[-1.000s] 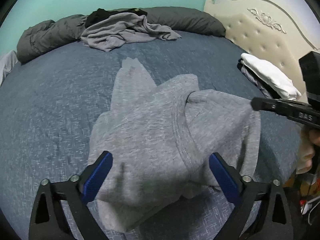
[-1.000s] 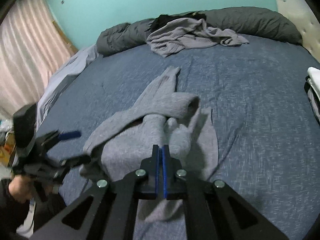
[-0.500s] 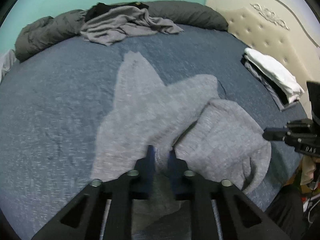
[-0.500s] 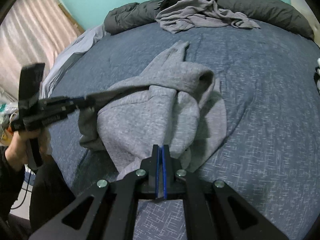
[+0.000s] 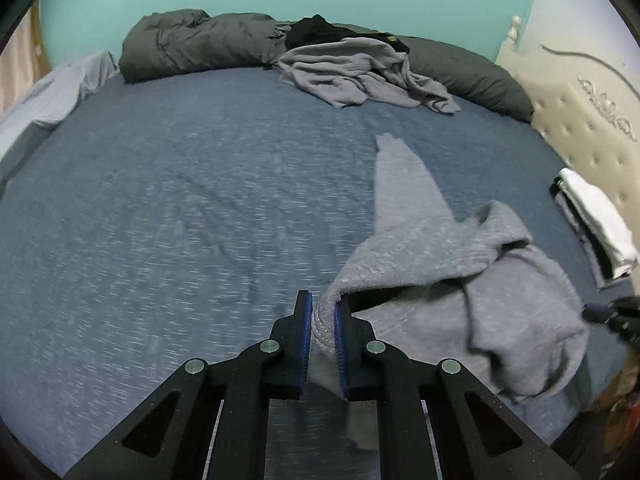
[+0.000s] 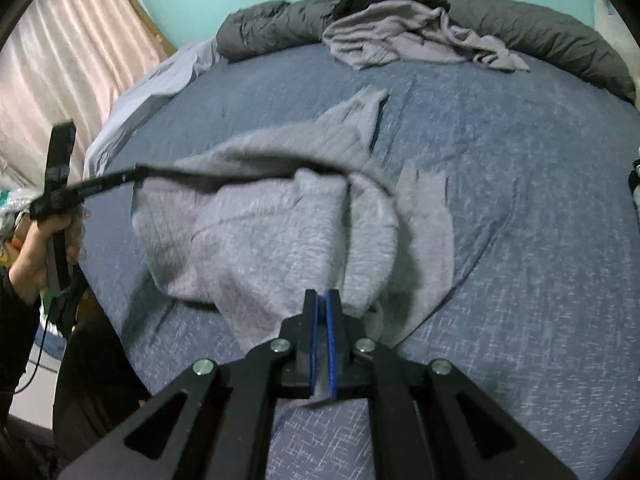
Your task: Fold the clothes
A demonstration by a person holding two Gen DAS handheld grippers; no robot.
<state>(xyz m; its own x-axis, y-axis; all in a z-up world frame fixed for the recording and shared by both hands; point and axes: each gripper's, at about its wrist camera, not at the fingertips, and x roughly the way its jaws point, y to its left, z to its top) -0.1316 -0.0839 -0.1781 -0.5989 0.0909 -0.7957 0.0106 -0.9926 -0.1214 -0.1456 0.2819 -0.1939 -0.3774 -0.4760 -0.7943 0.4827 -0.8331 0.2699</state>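
A grey sweatshirt [image 5: 492, 304] lies bunched on the blue bedspread [image 5: 180, 220], one sleeve stretched flat toward the pillows. My left gripper [image 5: 322, 320] is shut on a rolled hem edge of it at the near side. In the right wrist view the same sweatshirt [image 6: 280, 232] is lifted and spread between both tools. My right gripper [image 6: 322, 312] is shut on its near edge, with cloth pinched between the blue pads. The left tool appears there at the left, held by a hand [image 6: 44, 248]. The right tool's tip [image 5: 600, 314] shows at the right in the left wrist view.
A crumpled grey garment [image 5: 360, 76] and a black one [image 5: 316, 32] lie by dark pillows [image 5: 192, 44] at the far side. A folded white and dark stack [image 5: 600, 224] sits by the cream headboard [image 5: 592, 128]. A pink curtain [image 6: 60, 72] hangs on the left.
The left gripper went from open over the sweatshirt to shut on its hem, then pulled leftward. The right gripper stayed shut on the cloth. The sweatshirt is now drawn apart between them.
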